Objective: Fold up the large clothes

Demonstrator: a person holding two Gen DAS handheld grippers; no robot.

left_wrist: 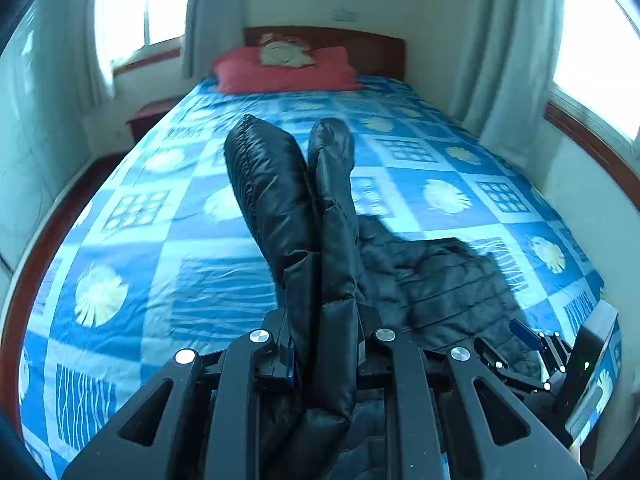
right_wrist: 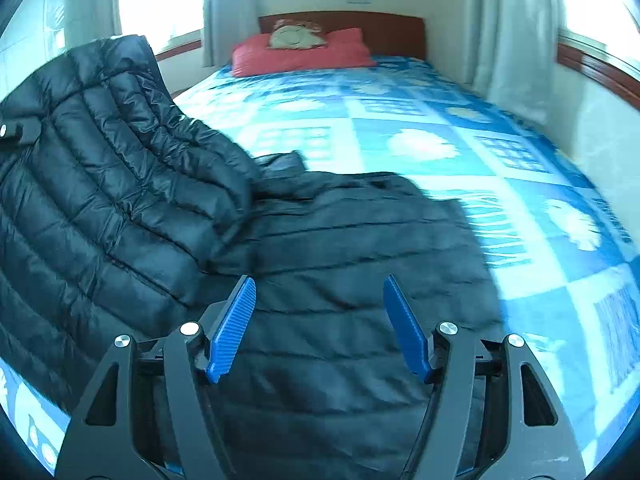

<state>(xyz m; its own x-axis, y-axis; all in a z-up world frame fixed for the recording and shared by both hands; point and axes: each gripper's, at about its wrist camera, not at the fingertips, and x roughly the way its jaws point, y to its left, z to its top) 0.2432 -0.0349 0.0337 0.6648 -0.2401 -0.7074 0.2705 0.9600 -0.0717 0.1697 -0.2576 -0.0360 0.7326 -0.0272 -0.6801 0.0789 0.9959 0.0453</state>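
The left gripper (left_wrist: 326, 344) points toward twelve o'clock, fingers clenched on a raised fold of the black puffer jacket (left_wrist: 280, 200). The right gripper (right_wrist: 320, 328) hovers spread wide over the jacket's flat part — open blue bedspread (right_wrist: 460, 128) from twelve to three o'clock.

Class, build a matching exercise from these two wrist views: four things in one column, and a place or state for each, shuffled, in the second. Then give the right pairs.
Things
1. left gripper
2. right gripper
3. black puffer jacket
4. red pillow

Place or state
A. lies at the headboard end of the bed
B. jaws apart, nothing between them
C. jaws closed on a fold of padded fabric
D. partly lifted, the rest spread on the blue bedspread

Pairs: 1-C, 2-B, 3-D, 4-A
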